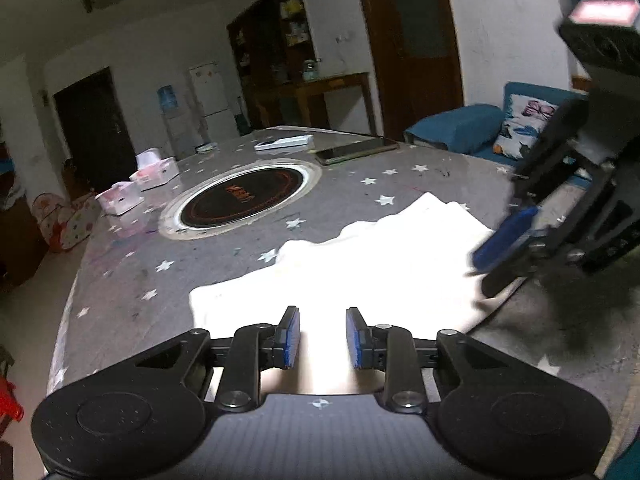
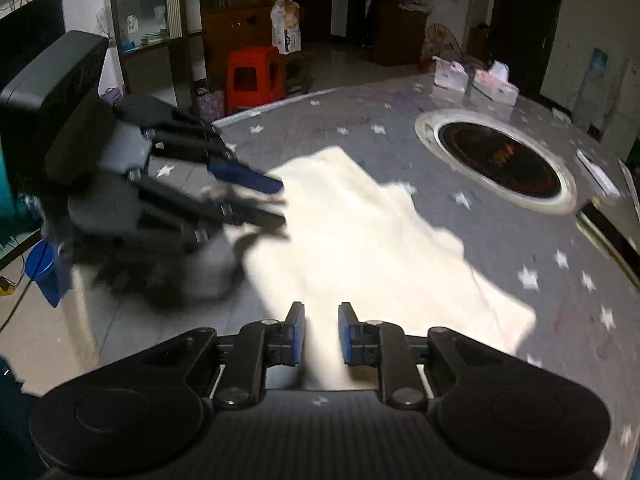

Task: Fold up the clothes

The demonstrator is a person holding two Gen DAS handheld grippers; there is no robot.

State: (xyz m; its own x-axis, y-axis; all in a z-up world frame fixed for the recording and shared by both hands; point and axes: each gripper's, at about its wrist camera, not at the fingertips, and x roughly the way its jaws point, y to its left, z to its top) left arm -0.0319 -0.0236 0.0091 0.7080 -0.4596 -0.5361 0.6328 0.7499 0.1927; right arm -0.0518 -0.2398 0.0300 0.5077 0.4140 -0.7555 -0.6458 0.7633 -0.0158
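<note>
Left wrist view: white soft cloth garment (image 1: 360,272) lies flat on the grey star-patterned table (image 1: 224,264). Left gripper (image 1: 322,338) and right gripper (image 2: 321,334) hang parted, empty. Light and limp, probably; best pinched at corners.

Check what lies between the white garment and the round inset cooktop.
Only bare star-print tablecloth separates the white garment from the cooktop; both wrist views show it.

A lived-in home: a blue sofa (image 1: 460,128) with a printed cushion (image 1: 524,124) at right, a fridge (image 1: 210,100) and water dispenser (image 1: 170,120) upper left, a red plastic stool (image 2: 254,74) on the tiled floor.
</note>
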